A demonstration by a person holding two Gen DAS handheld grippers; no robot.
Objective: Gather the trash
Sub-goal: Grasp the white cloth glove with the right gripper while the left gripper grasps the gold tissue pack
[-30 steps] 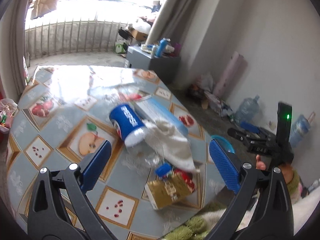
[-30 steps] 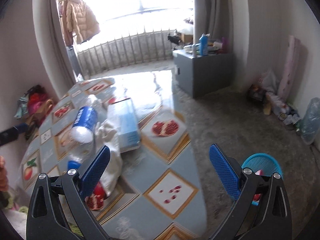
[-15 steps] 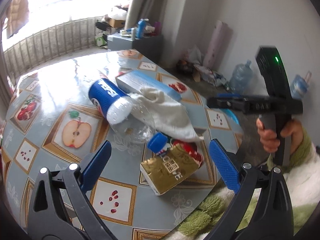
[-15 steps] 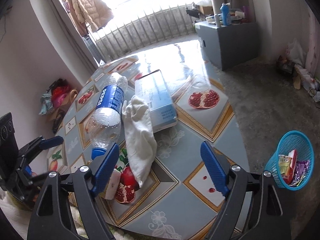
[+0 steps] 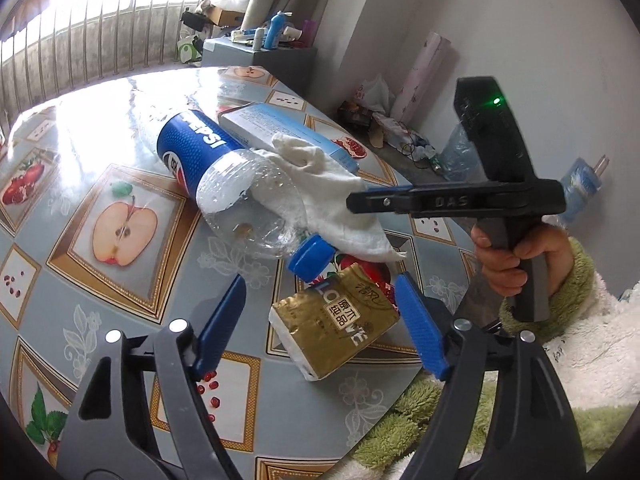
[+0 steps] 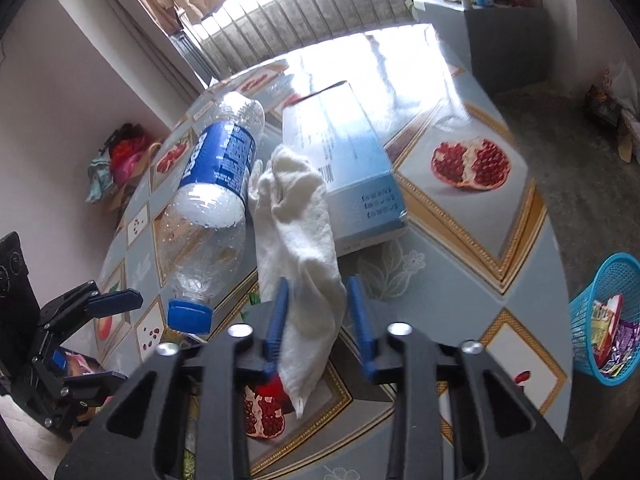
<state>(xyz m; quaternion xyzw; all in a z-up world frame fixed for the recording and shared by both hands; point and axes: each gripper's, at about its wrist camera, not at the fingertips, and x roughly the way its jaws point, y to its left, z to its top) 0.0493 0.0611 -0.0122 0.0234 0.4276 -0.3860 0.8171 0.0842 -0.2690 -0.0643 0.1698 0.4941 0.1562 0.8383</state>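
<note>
A white cloth (image 6: 304,240) lies across the table (image 6: 480,248), draped between an empty Pepsi bottle (image 6: 216,184) and a flat blue box (image 6: 340,152). My right gripper (image 6: 318,316) is closing on the cloth's near end, with both blue pads against its sides. Seen side-on from the left wrist, the right gripper (image 5: 352,202) sits low over the cloth (image 5: 332,200). My left gripper (image 5: 320,324) is closing around a gold tissue pack (image 5: 336,324); its pads stand a little clear of the pack. The bottle (image 5: 208,160) lies just beyond.
A blue mesh basket (image 6: 600,320) holding wrappers stands on the floor to the table's right. A person's hand (image 5: 516,256) in a green and white fleece sleeve grips the right tool. A grey cabinet (image 6: 500,40) stands past the table, and bags lie by the left wall.
Both grippers came down toward the table. The right one narrowed from wide open to close around the cloth. The left one drew in over the gold pack and narrowed slightly.
</note>
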